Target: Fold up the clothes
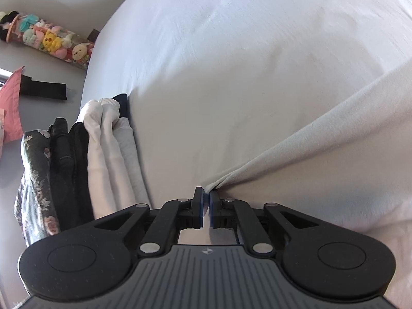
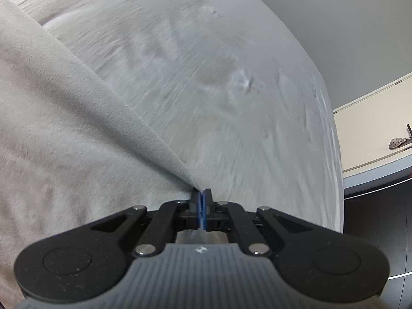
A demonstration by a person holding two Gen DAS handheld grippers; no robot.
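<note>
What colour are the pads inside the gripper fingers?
Blue pads, clearest in the right wrist view.

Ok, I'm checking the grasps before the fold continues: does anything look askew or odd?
Nothing stands out. The left gripper and right gripper each pinch an edge of the pale garment, stretched taut between them over the bed sheet.
</note>
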